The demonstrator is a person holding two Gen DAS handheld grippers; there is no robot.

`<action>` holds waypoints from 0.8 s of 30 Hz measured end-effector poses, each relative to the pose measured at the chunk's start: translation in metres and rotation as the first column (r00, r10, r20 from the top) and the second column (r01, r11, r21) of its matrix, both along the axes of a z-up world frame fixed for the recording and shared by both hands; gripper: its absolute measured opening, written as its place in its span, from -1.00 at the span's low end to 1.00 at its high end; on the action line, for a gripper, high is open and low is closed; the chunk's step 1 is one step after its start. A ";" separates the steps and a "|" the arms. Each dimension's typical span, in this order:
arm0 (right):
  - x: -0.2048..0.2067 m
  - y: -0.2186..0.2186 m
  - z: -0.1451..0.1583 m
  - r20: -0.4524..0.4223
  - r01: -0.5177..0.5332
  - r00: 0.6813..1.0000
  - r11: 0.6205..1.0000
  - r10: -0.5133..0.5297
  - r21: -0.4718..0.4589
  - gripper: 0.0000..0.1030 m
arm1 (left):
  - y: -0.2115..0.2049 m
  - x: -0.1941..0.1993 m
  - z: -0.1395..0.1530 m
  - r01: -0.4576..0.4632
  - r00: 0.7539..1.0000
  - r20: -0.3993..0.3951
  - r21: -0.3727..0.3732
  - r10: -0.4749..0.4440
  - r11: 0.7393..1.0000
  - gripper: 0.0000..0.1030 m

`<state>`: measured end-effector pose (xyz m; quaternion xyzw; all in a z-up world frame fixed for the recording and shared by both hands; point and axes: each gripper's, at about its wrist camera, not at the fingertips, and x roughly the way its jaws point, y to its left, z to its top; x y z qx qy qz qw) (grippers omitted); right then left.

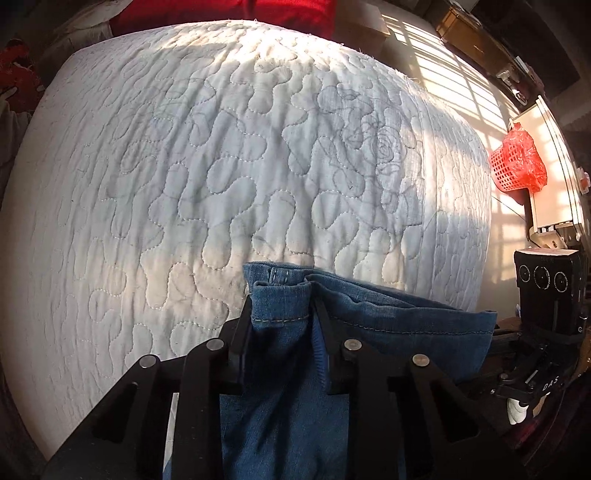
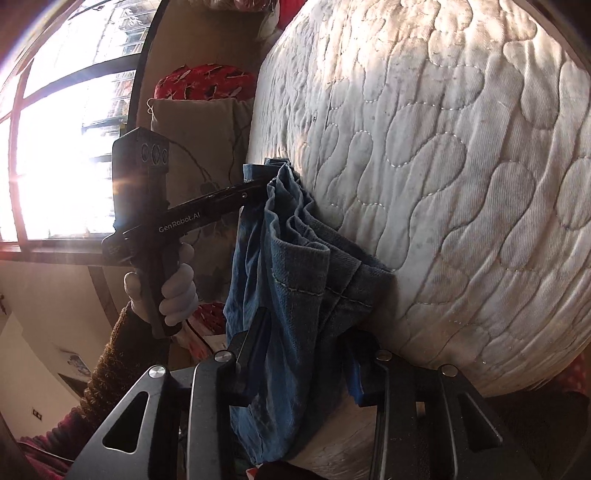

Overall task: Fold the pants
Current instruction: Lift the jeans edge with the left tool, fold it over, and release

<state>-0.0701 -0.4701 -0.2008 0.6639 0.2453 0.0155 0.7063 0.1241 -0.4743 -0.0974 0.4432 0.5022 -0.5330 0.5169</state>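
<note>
The pants are blue denim jeans (image 1: pixel 388 317). They hang between both grippers at the near edge of a white quilted bed (image 1: pixel 221 166). My left gripper (image 1: pixel 282 314) is shut on a hemmed edge of the jeans. My right gripper (image 2: pixel 306 339) is shut on another hemmed edge of the jeans (image 2: pixel 295 258), which droop below it. In the right wrist view the left gripper (image 2: pixel 258 184) shows from the side, held by a white-gloved hand, pinching the far end of the cloth. In the left wrist view the right gripper's body (image 1: pixel 546 295) shows at the far right.
The bed (image 2: pixel 443 166) has a stitched wavy pattern. A red pillow (image 1: pixel 221 14) lies at its far end. A red plastic basket (image 1: pixel 517 162) hangs by a white cabinet on the right. Patterned cushions (image 2: pixel 203 85) and a bright window (image 2: pixel 55 147) lie on the left.
</note>
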 end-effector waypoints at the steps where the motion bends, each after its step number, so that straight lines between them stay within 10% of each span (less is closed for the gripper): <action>1: 0.001 -0.001 0.000 -0.017 -0.007 1.000 1.000 0.007 -0.003 -0.60 | 0.001 -0.001 0.000 -0.029 1.000 -0.007 -0.021 0.029 0.999 -0.56; 14: 0.013 0.010 0.062 -0.018 -0.115 0.993 0.953 0.115 -0.281 -0.86 | 0.057 0.025 0.037 -0.400 0.903 -0.264 -0.228 0.339 0.888 -0.64; 24: 0.033 0.050 0.123 -0.017 -0.198 0.975 0.839 0.220 -0.506 -0.86 | 0.117 0.051 0.075 -0.531 0.837 -0.338 -0.315 0.430 0.787 -0.64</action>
